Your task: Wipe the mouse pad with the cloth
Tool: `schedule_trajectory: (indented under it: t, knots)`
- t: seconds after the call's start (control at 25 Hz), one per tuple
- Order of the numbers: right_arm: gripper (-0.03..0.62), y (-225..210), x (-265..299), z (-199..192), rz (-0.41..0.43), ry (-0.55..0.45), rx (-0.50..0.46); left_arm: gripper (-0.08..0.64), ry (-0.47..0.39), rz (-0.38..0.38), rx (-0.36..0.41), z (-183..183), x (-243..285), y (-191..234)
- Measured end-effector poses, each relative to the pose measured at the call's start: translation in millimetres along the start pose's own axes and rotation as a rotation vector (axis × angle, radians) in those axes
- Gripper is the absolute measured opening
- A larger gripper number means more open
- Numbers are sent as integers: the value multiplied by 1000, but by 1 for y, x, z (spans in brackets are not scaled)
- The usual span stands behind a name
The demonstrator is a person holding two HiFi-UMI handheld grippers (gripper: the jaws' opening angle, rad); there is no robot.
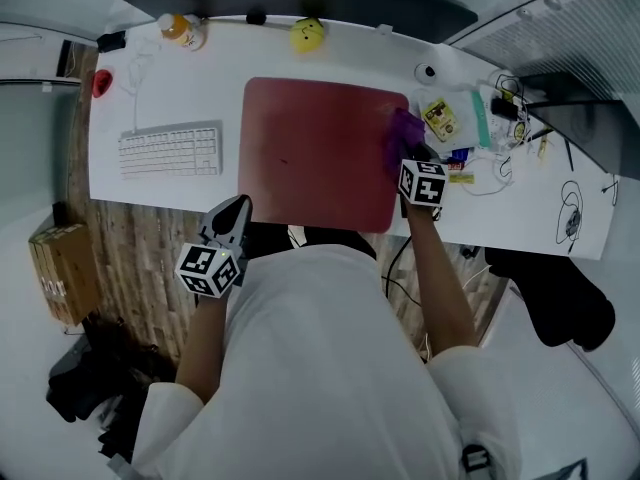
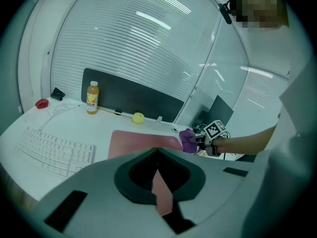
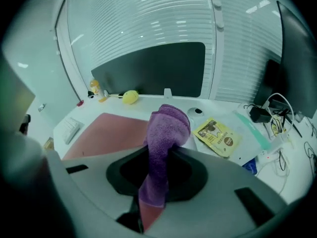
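- Mouse pad (image 1: 315,153), dull red, lies flat at the middle of the tabletop (image 1: 150,93). Its near side reaches the tabletop's near edge, and its slightly longer side runs left to right along that edge.
- Purple cloth (image 1: 404,131) sits bunched at the pad's right side, close to its far right corner. No view shows whether it presses on the pad or hangs just above it.
- Your right gripper (image 1: 408,150) is clamped on the cloth. In the right gripper view the jaws pinch it into a narrow fold, with a rounded wad standing out past the tips and a tail hanging back through the gap.
- From that gripper nearly the whole pad lies to your left. I judge the wipe calls for strokes leftward along the pad's longer side, toward the keyboard (image 1: 170,153), worked in rows from the far side to the near one.
- Your left gripper (image 1: 236,208) hangs at the tabletop's near edge, just off the pad's near left corner, with its jaws together and nothing between them. It is the nearer one to the pad's left side, so it could pin that corner if the pad creeps under the stroke.
- A yellow packet (image 1: 438,118) lies on the tabletop just beyond the pad's right side, beside the cloth. Start your stroke away from it.
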State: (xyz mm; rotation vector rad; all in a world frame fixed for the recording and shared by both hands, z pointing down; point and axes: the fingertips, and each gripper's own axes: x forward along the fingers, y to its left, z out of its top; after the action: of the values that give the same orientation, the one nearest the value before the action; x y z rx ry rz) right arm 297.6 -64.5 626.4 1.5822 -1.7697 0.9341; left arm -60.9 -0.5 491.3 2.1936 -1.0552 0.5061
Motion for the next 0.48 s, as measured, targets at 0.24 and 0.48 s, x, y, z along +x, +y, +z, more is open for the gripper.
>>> schedule_trajectory:
  t: [0.24, 0.48]
  knots:
    - [86, 32, -36, 7, 38, -81, -3, 18, -54, -27, 27, 18, -8, 5]
    - [86, 72, -78, 14, 41, -184, -27, 17, -104, -87, 62, 38, -25, 20]
